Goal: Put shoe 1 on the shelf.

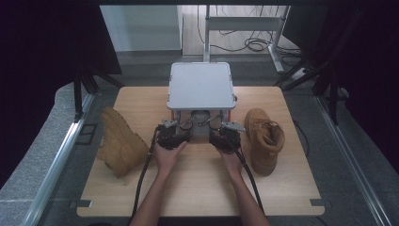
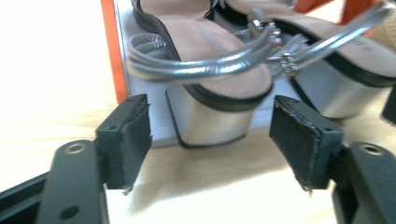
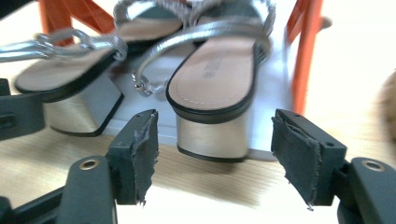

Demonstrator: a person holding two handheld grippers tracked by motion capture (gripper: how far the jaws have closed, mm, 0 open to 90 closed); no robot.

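A pair of silver block-heel sandals sits on the low shelf of a small rack that has a grey top and orange legs. In the left gripper view, one sandal points its heel at my left gripper. Its jaws stand open, wider than the heel and a little short of it. In the right gripper view, the other sandal faces my right gripper the same way. Those jaws are open too, with nothing between the pads. From above, the left gripper and right gripper sit side by side at the rack's front.
A tan boot lies on its side left of the hands. Another tan boot stands to their right. Orange rack legs flank the sandals. The wooden table stretches toward the person, and black cables trail from both grippers.
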